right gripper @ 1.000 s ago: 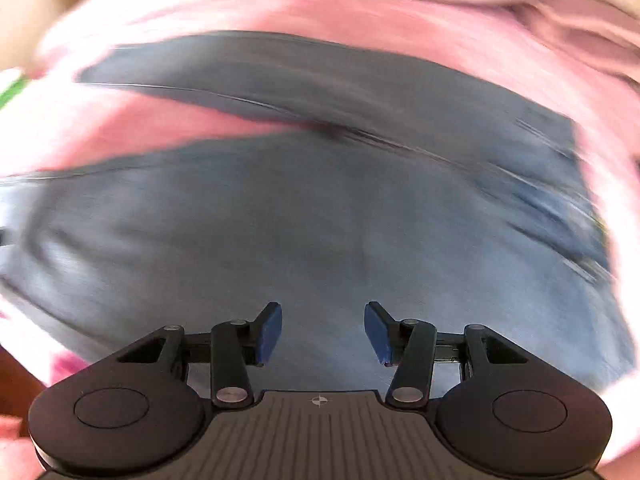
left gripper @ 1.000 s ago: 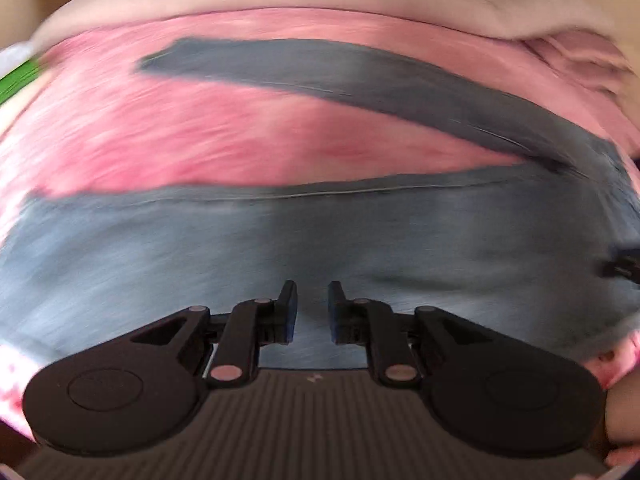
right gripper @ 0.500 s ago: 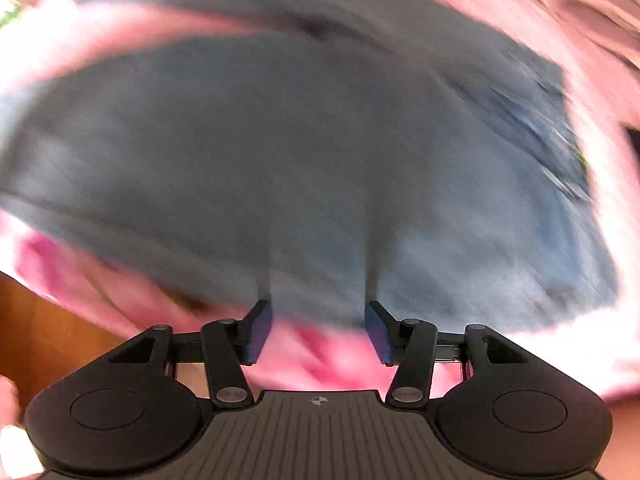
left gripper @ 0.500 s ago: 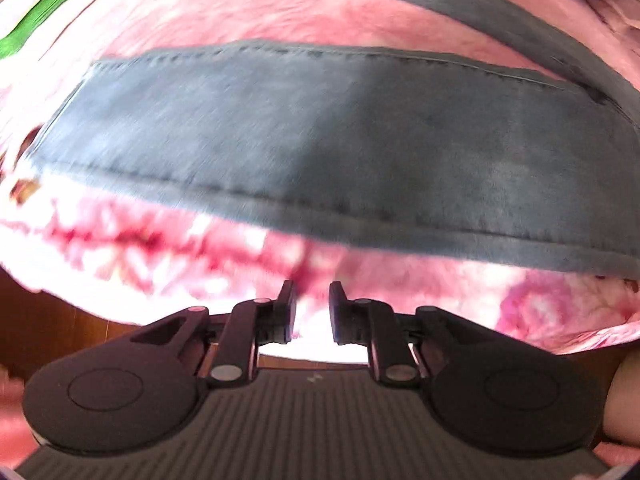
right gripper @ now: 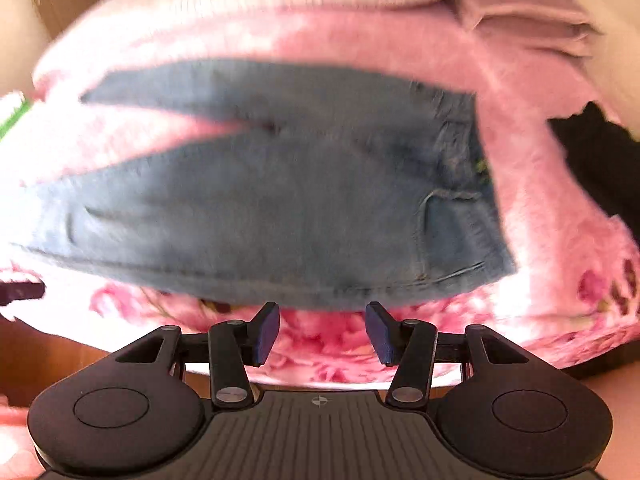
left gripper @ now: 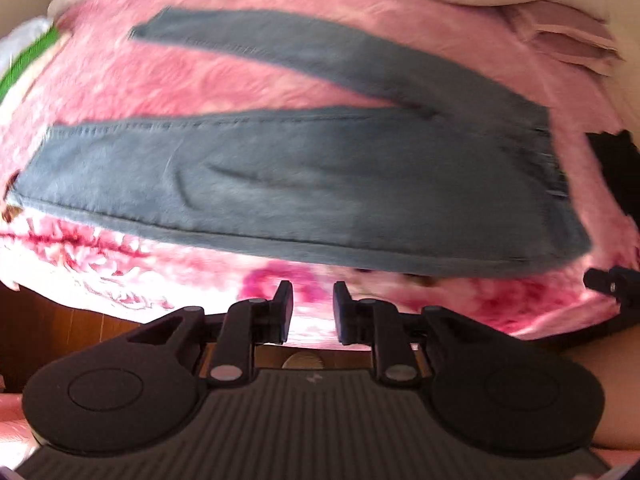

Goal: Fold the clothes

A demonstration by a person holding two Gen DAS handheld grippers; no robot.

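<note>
One pair of blue jeans point(left gripper: 320, 196) lies spread flat on a fluffy pink blanket point(left gripper: 248, 84) with a flower print along its near edge. The two legs run to the left and open apart like a narrow V, and the waist with a pocket point(right gripper: 452, 232) is on the right side. The far leg is thinner in the view than the near one.

The left gripper point(left gripper: 313, 306) hangs over the near edge of the blanket, just in front of the lower seam of the jeans, not touching them. Its jaws have just been opening a little, the gap between them is narrow, and nothing is between them. The right gripper point(right gripper: 322, 330) is also in front of the jeans, near the waist end. Its blue fingers point(right gripper: 266, 334) stand wide apart and hold nothing.

Behind the jeans there is a folded pale pink cloth point(right gripper: 528, 24) at the far right, and a black cloth point(right gripper: 596, 160) lies at the right edge. A brown floor point(left gripper: 68, 320) shows under the blanket edge.
</note>
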